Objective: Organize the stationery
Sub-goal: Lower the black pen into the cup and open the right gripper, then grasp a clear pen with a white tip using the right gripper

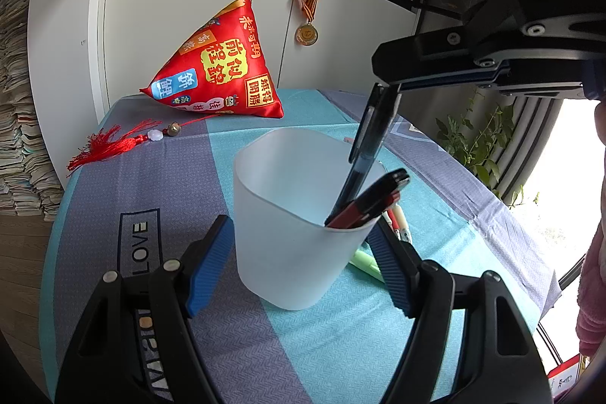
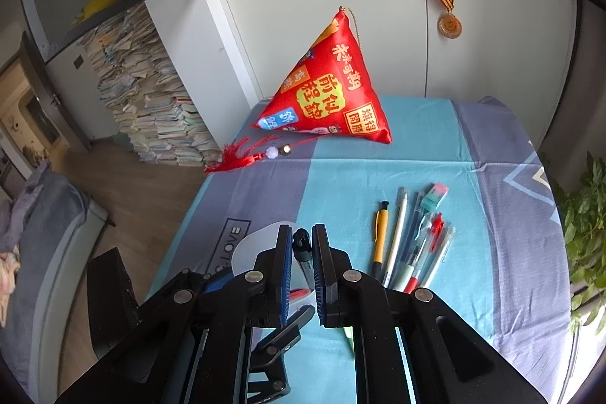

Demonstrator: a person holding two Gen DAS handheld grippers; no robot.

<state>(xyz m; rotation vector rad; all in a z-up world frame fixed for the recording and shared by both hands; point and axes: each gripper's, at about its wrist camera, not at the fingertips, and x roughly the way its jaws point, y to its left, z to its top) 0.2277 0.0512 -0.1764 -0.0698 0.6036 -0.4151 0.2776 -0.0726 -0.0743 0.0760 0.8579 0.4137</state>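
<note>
A frosted white cup (image 1: 295, 226) stands on the tablecloth between the pads of my left gripper (image 1: 303, 252), which is shut on it. A red and black pen (image 1: 371, 201) leans inside the cup. My right gripper (image 1: 382, 97) comes from the upper right, shut on a dark blue pen (image 1: 365, 146) whose lower end is inside the cup. In the right wrist view the same pen (image 2: 302, 248) sits between the pads of the right gripper (image 2: 302, 237), above the cup's rim (image 2: 250, 245). Several pens (image 2: 413, 245) and a teal eraser (image 2: 434, 195) lie on the cloth to the right.
A red triangular pillow (image 1: 223, 70) with a red tassel (image 1: 110, 142) sits at the table's far end. A green highlighter (image 1: 365, 264) lies beside the cup. White cabinets with a hanging medal (image 1: 306, 35) stand behind. A plant (image 1: 477, 146) is at the right edge.
</note>
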